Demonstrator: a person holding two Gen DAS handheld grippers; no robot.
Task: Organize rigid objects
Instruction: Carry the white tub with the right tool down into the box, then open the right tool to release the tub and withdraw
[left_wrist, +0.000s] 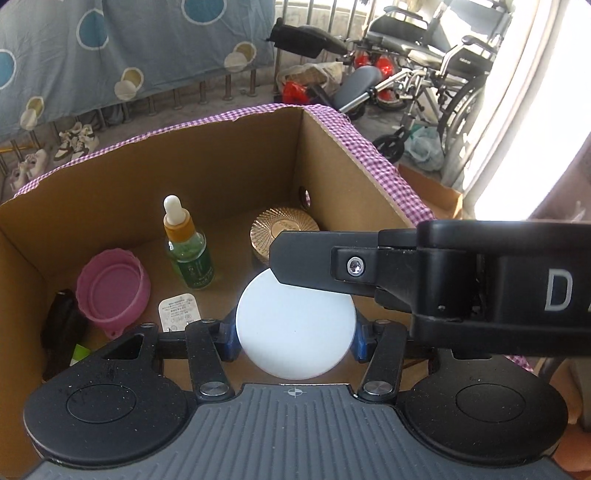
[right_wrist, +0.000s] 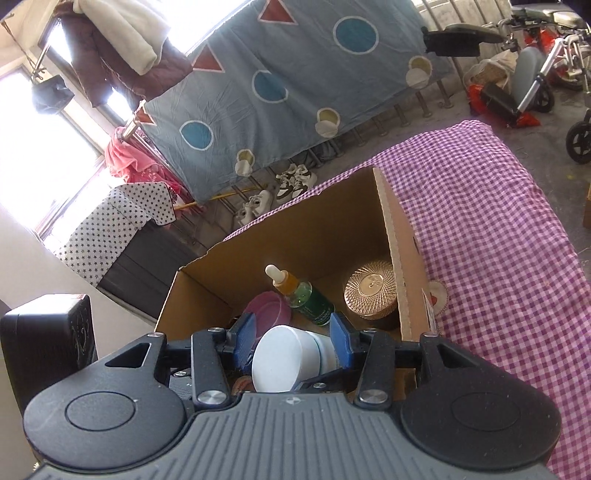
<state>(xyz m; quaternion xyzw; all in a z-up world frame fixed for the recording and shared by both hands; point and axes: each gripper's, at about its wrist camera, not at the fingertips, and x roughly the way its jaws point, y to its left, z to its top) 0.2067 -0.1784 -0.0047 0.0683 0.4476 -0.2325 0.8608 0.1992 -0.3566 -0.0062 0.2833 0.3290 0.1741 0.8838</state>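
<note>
Left gripper (left_wrist: 295, 332) clamps white jar (left_wrist: 295, 325) over cardboard box (left_wrist: 221, 162); right gripper (right_wrist: 291, 341) brackets it, contact unclear.

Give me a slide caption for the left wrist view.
Left tool holds a white round jar over a cardboard box containing a dropper bottle.

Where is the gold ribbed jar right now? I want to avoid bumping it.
The gold ribbed jar stands in the cardboard box's far right corner, right of the green dropper bottle.

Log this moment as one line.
left tool: shut on white jar | right tool: around jar | over cardboard box
</note>
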